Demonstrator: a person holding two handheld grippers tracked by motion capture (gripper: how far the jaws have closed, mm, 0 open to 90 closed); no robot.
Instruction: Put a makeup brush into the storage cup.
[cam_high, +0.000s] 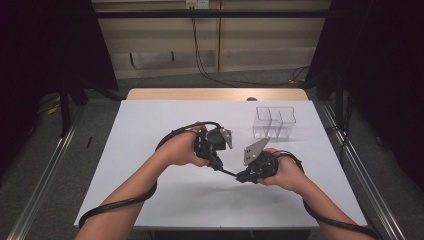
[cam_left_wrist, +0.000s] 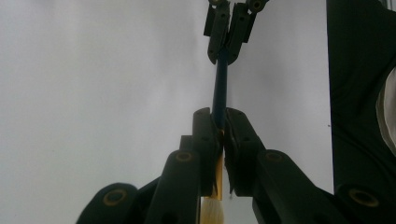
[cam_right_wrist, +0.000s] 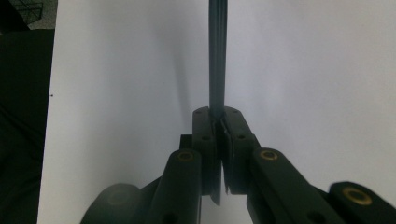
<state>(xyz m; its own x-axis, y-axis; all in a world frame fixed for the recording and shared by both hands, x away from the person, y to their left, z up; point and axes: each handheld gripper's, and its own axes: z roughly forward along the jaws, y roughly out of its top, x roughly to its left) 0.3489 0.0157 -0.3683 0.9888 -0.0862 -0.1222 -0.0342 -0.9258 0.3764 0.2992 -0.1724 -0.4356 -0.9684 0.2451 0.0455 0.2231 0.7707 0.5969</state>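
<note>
Holding a slender brush (cam_high: 227, 171) between them, both grippers hang over the near half of the white table (cam_high: 150, 130), close in front of the person.

Right gripper (cam_high: 242, 177): jaws pressed together on the dark blue handle. In the right gripper view the shaft (cam_right_wrist: 217, 56) rises straight out of the closed jaws, with a short end showing below them.

Left gripper (cam_high: 218, 165): jaws likewise pinched on the same handle, nearer the head. In the left gripper view a wooden section and pale bristles (cam_left_wrist: 212, 207) sit just below the jaws, and the blue shaft (cam_left_wrist: 220, 84) runs on to the other gripper's jaws at the top of that view.

Position of the brush: lifted off the table, spanning the short gap between the two grippers, slanting down from left to right in the high view.

Judgement of step: a hand-to-hand transfer appears to be in progress, with both grips engaged at once. Which gripper is to keep the brush cannot be told.

Next move calls for one gripper to release cleanly while the other keeps firm pressure, without twisting the thin handle.

Farther off: a clear plastic box (cam_high: 274, 121) with dividers stands toward the far right of the table, well apart from the grippers; it looks empty and is the likely destination.
</note>
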